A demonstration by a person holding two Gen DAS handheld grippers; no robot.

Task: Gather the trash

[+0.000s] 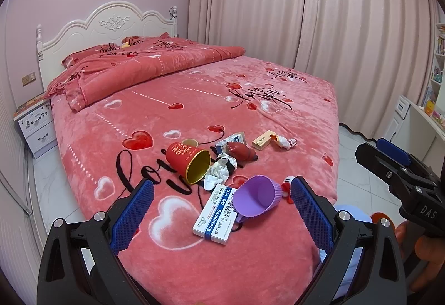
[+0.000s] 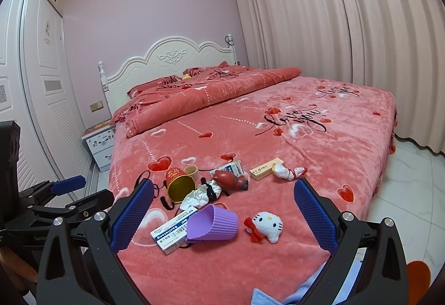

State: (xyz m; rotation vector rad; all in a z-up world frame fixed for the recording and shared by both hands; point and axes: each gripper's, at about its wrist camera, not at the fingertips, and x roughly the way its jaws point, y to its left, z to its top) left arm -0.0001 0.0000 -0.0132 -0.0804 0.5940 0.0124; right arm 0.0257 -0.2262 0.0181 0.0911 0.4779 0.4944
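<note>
L wrist view: left gripper is hovering over the near end of the bed, jaws spread wide, holding nothing. Landmark = purple cup, which is lying on its side betw. the fingers. White/blue box is touching the cup's left side. Crumpled tissue is sitting just beyond the cup; red/gold cup is lying tipped, beyond-left. Mint box and knotted wrapper are lying farther beyond the cup, to the right. Right gripper is showing at the right edge; can't tell its state here.

R wrist view: right gripper is also gaping open, empty. Cat plush is lying just right of the purple cup. Red toy is lying beyond the cup, beside the tissue.
</note>
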